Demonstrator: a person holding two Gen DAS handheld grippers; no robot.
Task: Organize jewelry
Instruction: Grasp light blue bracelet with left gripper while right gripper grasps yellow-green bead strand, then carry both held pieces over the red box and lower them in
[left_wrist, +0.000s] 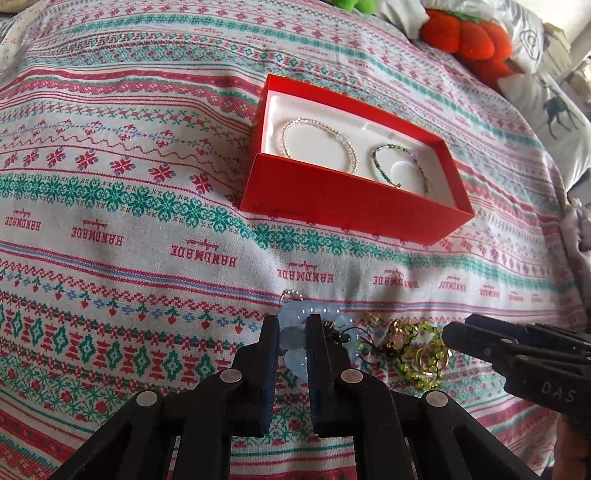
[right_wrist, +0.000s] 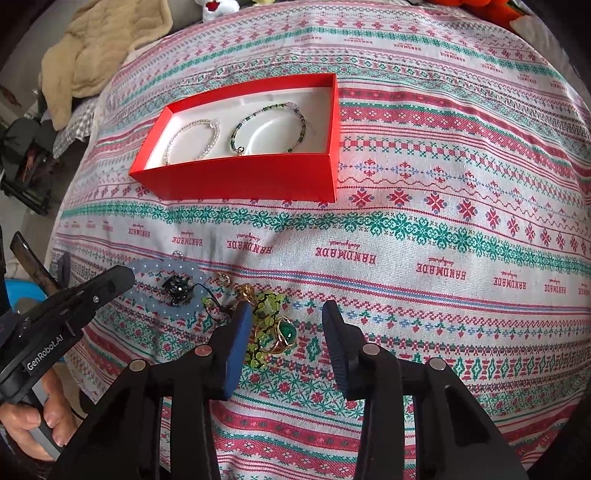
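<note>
At lower centre, the left tool (left_wrist: 291, 341) pinches the pale blue bracelet (left_wrist: 295, 360); the right tool (right_wrist: 286, 321) gapes empty just right of it.

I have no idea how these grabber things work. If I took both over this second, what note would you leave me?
Left gripper: nearly closed around the pale blue bead bracelet, which lies on the cloth; a firm grip cannot be confirmed.
Right gripper: open, empty, over the green bead bracelet and the green-stone ring.
Done: the pearl bracelet and the dark green bracelet lie in the red box.
Left: the pile on the cloth, including a black trinket, goes into the box.
</note>
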